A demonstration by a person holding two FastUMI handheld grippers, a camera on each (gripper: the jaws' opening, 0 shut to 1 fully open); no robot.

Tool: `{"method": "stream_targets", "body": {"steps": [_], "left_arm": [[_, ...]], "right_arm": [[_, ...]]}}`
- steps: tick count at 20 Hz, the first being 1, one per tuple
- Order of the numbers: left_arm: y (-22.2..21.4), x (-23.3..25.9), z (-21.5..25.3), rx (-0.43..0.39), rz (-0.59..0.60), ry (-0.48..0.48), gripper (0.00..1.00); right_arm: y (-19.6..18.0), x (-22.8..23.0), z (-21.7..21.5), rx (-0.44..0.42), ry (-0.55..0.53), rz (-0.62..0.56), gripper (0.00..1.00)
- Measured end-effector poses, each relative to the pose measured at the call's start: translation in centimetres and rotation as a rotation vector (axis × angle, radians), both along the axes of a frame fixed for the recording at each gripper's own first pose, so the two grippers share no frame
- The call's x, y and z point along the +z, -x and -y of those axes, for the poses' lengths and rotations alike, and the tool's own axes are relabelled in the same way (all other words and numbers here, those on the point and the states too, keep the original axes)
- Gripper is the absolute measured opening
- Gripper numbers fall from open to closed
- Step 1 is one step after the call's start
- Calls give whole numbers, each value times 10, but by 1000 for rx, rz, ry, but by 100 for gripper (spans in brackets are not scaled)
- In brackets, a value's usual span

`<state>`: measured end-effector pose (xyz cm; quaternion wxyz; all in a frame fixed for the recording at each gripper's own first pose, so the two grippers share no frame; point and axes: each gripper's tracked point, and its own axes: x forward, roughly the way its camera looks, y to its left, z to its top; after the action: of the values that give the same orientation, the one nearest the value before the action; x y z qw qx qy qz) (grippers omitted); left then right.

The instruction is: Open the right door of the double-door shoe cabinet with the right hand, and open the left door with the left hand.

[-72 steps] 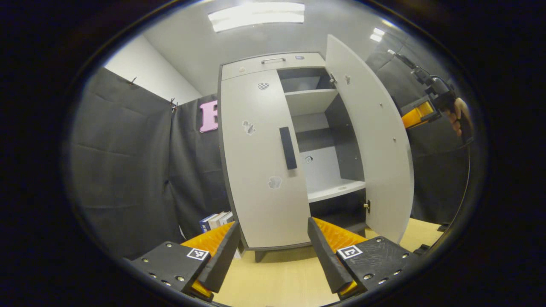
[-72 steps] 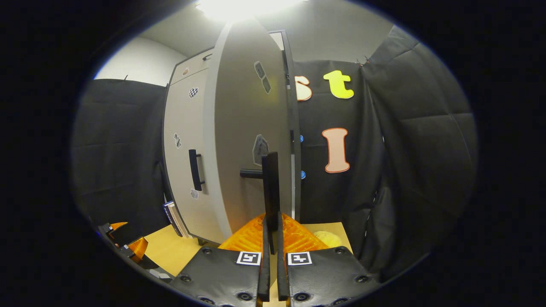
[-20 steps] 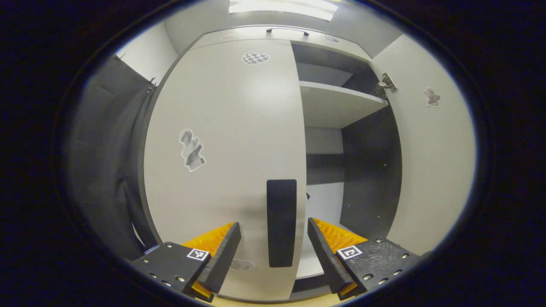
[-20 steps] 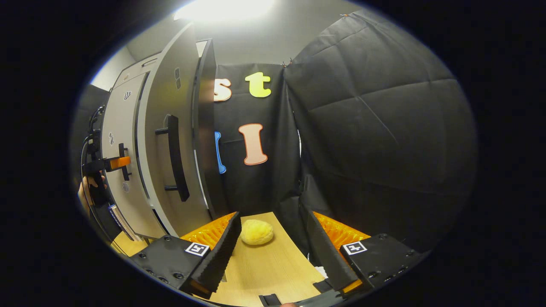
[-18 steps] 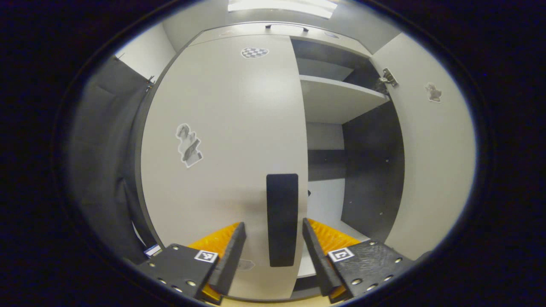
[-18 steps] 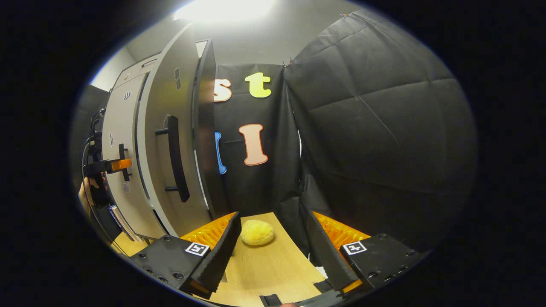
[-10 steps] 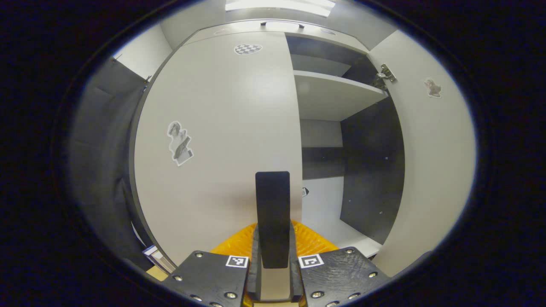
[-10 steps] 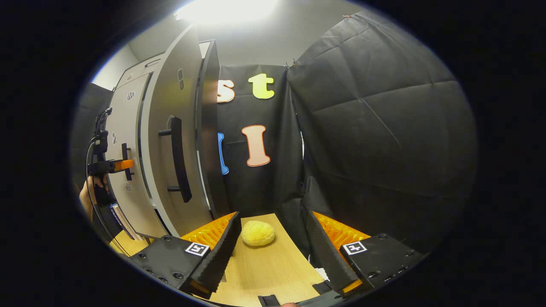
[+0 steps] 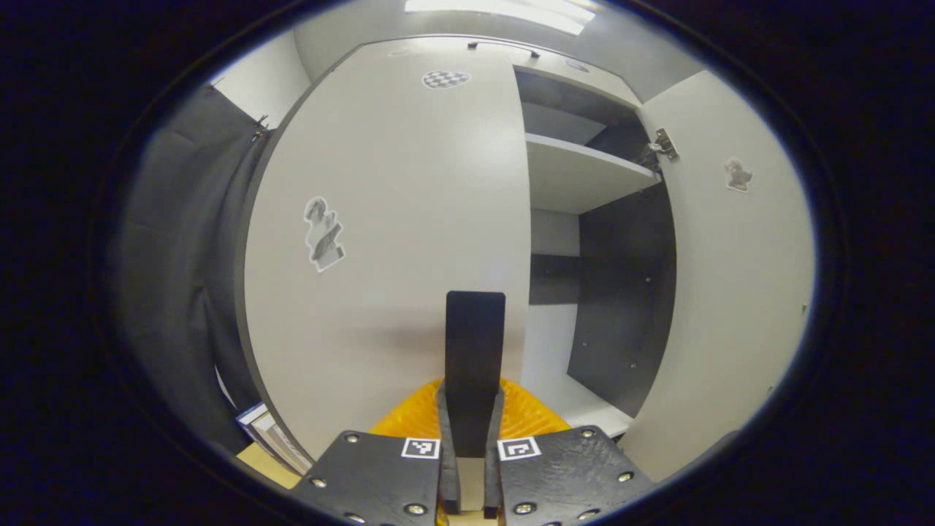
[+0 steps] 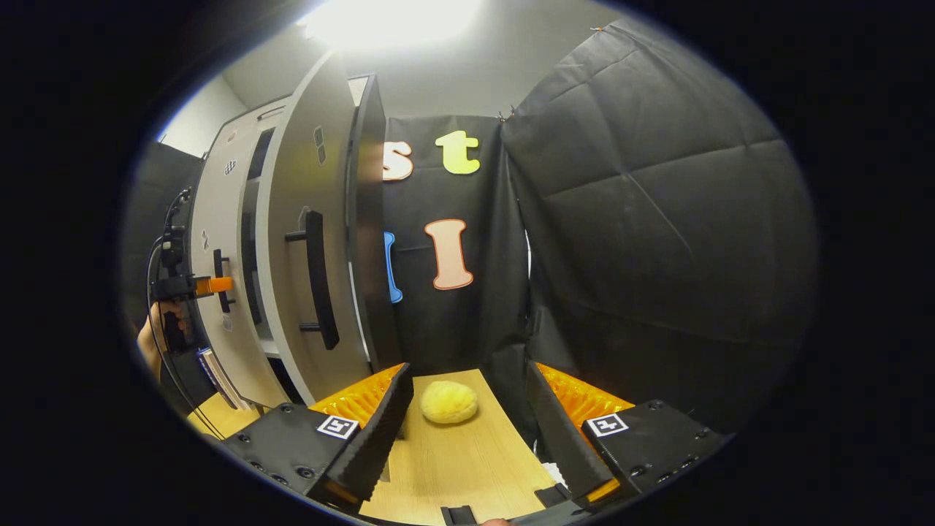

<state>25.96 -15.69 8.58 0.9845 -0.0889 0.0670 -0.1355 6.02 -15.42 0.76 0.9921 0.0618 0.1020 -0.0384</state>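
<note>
In the left gripper view the pale grey left door (image 9: pixel 394 219) of the shoe cabinet fills the middle, with its black bar handle (image 9: pixel 475 351) upright. My left gripper (image 9: pixel 471 475) is shut on the lower end of that handle. The right door (image 9: pixel 730 292) stands swung wide, baring shelves (image 9: pixel 577 175). In the right gripper view my right gripper (image 10: pixel 464 424) is open over the wooden floor, off the right door (image 10: pixel 307 241) and its handle (image 10: pixel 319 281). Far left there, a hand holds the left gripper (image 10: pixel 208 285) at the left door's handle (image 10: pixel 219 281), and that door stands slightly ajar.
A yellow sponge-like lump (image 10: pixel 448 402) lies on the wooden floor (image 10: pixel 460 460) between my right fingers. Books (image 9: pixel 266 438) lean beside the cabinet's left foot. Black cloth walls close in on the right (image 10: pixel 657 256) and left (image 9: pixel 182 277).
My left gripper moved up to the left door's handle and shut on it. The left door has begun to swing outward. The right gripper, off the right door, stayed open and drifted slightly.
</note>
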Motion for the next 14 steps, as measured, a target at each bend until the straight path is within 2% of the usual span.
{"method": "stream_targets", "body": {"steps": [1, 2, 5, 9, 10, 14], "left_arm": [[4, 1, -2, -6, -2, 0, 15], [7, 0, -4, -11, -6, 2, 15], [20, 1, -12, -6, -17, 7, 14], [44, 2, -27, 28, -17, -22, 14], [51, 1, -32, 38, -18, -18, 12], [69, 3, -51, 69, -17, -17, 13]], "right_arm": [[1, 1, 0, 6, 1, 3, 100], [1, 2, 1, 11, 4, 7, 97], [2, 4, 1, 44, 19, 10, 98], [9, 6, 1, 87, 23, 20, 100], [11, 6, 2, 99, 21, 21, 97], [20, 0, 5, 118, 15, 20, 97]]}}
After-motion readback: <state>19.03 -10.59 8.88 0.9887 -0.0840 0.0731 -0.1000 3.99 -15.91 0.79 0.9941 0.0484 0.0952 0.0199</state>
